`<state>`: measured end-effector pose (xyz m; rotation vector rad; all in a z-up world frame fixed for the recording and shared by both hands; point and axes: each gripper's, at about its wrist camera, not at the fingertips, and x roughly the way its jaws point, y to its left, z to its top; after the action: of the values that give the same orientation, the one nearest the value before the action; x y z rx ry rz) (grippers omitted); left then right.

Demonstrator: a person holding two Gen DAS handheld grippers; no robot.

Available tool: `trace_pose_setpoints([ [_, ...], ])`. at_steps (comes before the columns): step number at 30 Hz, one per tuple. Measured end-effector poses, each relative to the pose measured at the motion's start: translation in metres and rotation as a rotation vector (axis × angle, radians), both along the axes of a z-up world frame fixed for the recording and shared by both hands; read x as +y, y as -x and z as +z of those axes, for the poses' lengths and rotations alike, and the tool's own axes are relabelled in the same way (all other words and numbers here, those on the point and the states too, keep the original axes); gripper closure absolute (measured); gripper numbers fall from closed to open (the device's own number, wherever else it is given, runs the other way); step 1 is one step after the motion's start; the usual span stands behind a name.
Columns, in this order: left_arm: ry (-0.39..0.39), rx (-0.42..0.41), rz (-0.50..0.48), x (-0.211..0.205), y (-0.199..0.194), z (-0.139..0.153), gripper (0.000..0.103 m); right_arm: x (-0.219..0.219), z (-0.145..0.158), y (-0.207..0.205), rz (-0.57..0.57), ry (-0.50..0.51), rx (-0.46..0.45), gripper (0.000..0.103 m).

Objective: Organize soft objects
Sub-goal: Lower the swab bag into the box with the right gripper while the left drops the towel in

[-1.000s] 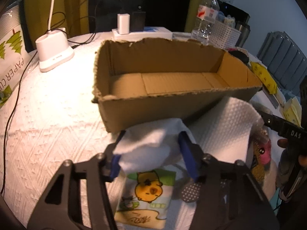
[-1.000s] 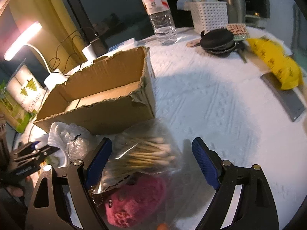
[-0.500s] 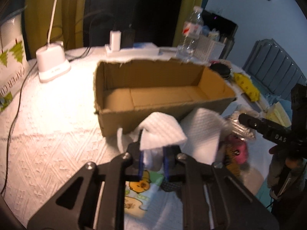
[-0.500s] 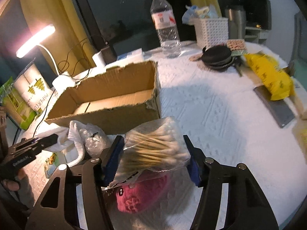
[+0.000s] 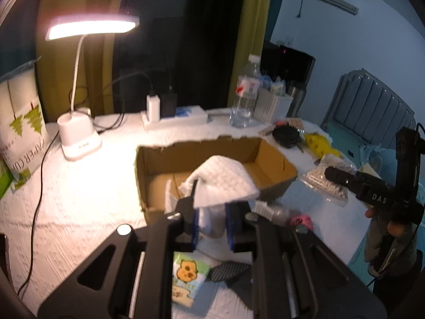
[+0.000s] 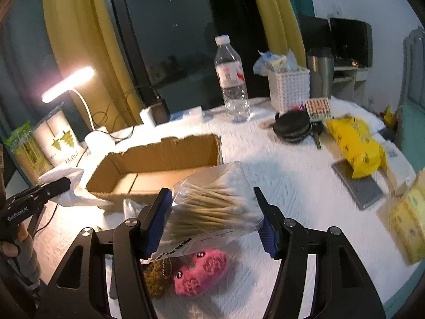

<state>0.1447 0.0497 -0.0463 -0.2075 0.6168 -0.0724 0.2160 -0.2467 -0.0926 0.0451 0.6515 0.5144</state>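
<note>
1. One white cloth (image 5: 223, 183) is pinched in my left tongs (image 5: 212, 223), raised near the one cardboard box (image 5: 276, 164), at 12 o'clock.
2. My right tongs (image 6: 212, 218) clamp one bag of cotton swabs (image 6: 215, 212); one pink plush (image 6: 202, 271) lies below.
3. Readable: "DAS", "GenRobot.AI".
4. Bare tablecloth (image 6: 287, 175) lies at 2 o'clock.

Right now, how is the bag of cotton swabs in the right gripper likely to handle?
The bag of cotton swabs is probably light. Its thin plastic bulges between the right gripper fingers, so it likely deforms and may slip. Its loose end droops, suggesting floppiness.
</note>
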Motion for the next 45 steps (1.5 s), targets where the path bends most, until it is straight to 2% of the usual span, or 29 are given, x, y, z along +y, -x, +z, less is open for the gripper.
trace_pose_setpoints([
  [8, 0.008, -0.056, -0.008, -0.001, -0.016, 0.017, 0.087, 0.01, 0.012, -0.014, 0.035, -0.01, -0.028, 0.04],
  [15, 0.023, -0.058, -0.016, -0.001, -0.038, 0.008, 0.087, 0.021, 0.009, -0.03, 0.066, -0.014, -0.017, 0.04],
  [23, 0.045, 0.026, 0.03, 0.02, -0.068, -0.027, 0.087, 0.043, -0.005, -0.052, 0.11, -0.003, 0.02, 0.039],
  [35, 0.076, 0.175, 0.025, 0.034, -0.108, -0.076, 0.087, 0.072, -0.035, -0.083, 0.132, 0.051, 0.103, 0.039],
  [45, 0.077, 0.187, -0.008, 0.037, -0.133, -0.078, 0.087, 0.082, -0.04, -0.106, 0.112, 0.086, 0.099, 0.039],
])
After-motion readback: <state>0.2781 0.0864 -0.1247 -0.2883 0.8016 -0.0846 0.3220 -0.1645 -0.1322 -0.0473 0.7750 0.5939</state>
